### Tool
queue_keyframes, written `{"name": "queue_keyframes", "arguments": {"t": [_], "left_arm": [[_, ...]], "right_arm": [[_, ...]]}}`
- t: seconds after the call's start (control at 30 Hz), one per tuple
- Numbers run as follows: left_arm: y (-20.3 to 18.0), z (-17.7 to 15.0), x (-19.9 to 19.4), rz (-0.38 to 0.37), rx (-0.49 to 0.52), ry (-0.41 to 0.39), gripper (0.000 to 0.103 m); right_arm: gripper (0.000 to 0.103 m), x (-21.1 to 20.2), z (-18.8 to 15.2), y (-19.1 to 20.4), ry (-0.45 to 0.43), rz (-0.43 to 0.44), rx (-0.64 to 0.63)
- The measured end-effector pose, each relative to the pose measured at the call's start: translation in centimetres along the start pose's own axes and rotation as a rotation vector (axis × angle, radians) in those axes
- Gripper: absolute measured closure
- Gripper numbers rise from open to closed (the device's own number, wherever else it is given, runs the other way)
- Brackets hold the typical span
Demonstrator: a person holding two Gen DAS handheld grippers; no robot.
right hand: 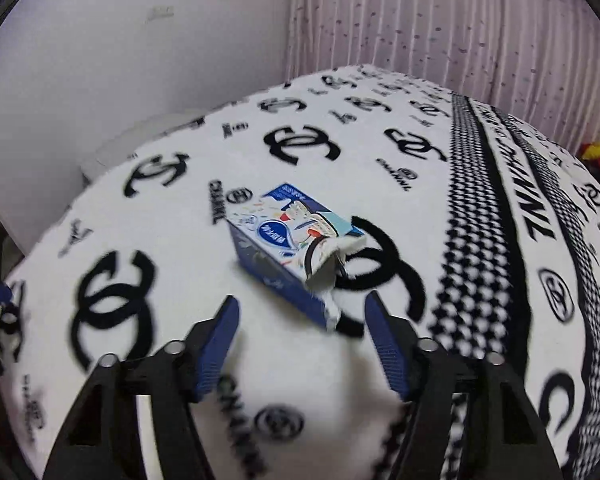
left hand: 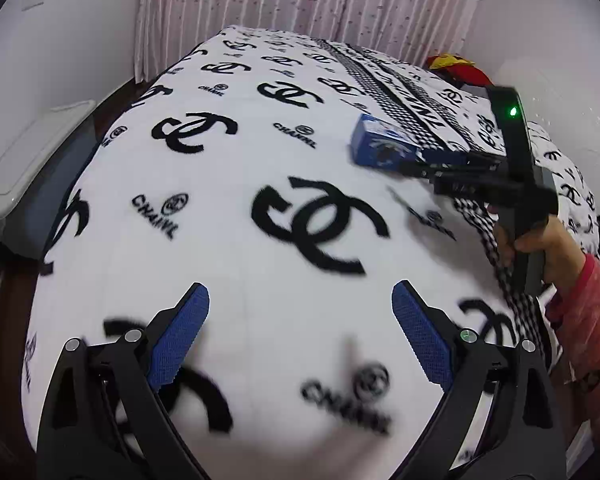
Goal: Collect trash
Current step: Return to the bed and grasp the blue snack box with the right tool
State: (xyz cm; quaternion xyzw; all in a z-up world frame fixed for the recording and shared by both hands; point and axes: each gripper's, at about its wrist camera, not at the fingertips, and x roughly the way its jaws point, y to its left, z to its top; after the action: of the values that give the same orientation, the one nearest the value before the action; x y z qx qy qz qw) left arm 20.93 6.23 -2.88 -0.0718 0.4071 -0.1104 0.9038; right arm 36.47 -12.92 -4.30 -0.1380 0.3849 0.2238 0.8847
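A white blanket (left hand: pixel 236 248) printed with black logos is spread over the bed and fills most of both views. In the right wrist view, a blue carton (right hand: pixel 288 248) is seen lying on its side at the frame's centre, its torn open end turned toward the lower right. The right claw (right hand: pixel 300 336) is held just short of it, jaws partly apart; the carton's near corner is seen reaching down between the 2 blue pads (right hand: pixel 216 344) without being touched. In the left wrist view the same carton (left hand: pixel 380 144) is placed at the right of centre, with the right claw (left hand: pixel 412 166) reaching in from the right edge, gripped by a hand (left hand: pixel 540 240) in a red sleeve. The left claw (left hand: pixel 300 328) is held wide over bare blanket at the bottom, nothing between its jaws. Open blanket is left all round the carton; the checkered border (right hand: pixel 456 240) runs along the right, a curtain (left hand: pixel 300 0) closes the top, and the bed's left edge drops off beside a white wall (left hand: pixel 60 40).
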Motion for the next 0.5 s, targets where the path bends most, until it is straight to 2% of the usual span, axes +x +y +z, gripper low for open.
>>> {"name": "queue_keyframes", "arguments": {"t": [0.03, 0.07, 0.1, 0.17, 0.37, 0.5], "left_arm": [[0.2, 0.5, 0.6, -0.007, -0.003, 0.006, 0.013], [0.3, 1.0, 1.1, -0.006, -0.006, 0.011, 0.013], [0.4, 1.4, 1.6, -0.004, -0.011, 0.014, 0.013], [0.5, 2.2, 2.5, -0.022, -0.014, 0.019, 0.013], [0.3, 5.9, 5.4, -0.079, -0.034, 0.012, 0.013], [-0.1, 9.4, 8.5, -0.195, -0.084, 0.038, 0.013]], "right_arm": [[0.068, 0.8, 0.2, -0.1, 0.015, 0.003, -0.008], [0.083, 1.4, 0.3, -0.1, 0.031, 0.017, -0.008], [0.09, 1.8, 0.3, -0.2, 0.042, 0.033, -0.003], [0.097, 2.0, 0.1, 0.0, 0.044, 0.046, -0.016], [0.098, 1.6, -0.3, 0.0, 0.037, 0.074, -0.019], [0.099, 1.2, -0.5, 0.0, 0.03, 0.099, -0.027]]}}
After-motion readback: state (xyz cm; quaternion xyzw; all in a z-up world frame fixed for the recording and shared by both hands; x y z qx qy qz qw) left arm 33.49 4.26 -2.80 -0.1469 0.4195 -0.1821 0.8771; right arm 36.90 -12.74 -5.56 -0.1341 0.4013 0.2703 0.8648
